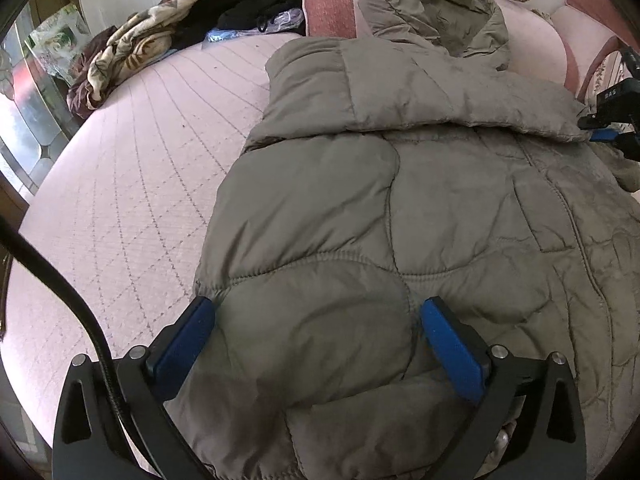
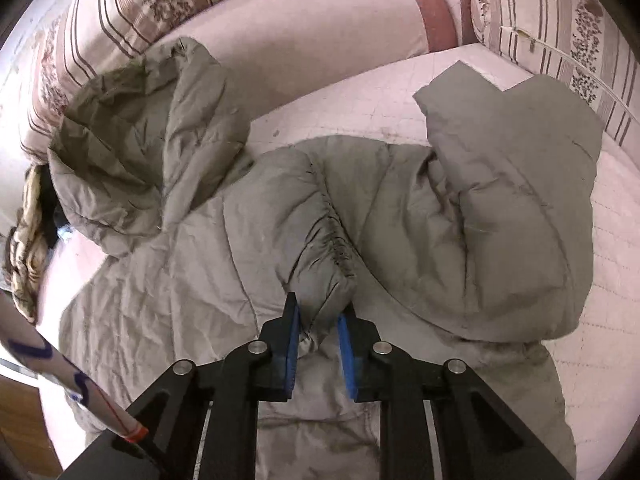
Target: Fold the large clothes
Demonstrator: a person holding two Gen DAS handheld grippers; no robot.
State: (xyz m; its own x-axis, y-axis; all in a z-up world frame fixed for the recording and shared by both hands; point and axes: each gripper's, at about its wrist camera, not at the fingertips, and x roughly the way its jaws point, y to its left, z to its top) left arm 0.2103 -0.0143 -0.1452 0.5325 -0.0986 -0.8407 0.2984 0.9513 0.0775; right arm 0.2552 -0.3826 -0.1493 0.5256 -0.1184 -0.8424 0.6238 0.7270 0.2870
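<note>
one grey-green quilted puffer jacket (image 1: 400,208), with one hood (image 2: 132,148) at upper left of the right wrist view and two sleeves: one with a gathered elastic cuff (image 2: 324,248) at centre, one folded flat (image 2: 516,200) at right. two black grippers with blue finger pads: left gripper (image 1: 316,320) at bottom of the left wrist view, right gripper (image 2: 318,312) at bottom centre. one brown and cream patterned blanket (image 1: 132,44) at upper left. one pile of black cloth (image 1: 248,4) at top. two striped floral pillows (image 2: 132,4) (image 2: 568,32) at the top corners.
</note>
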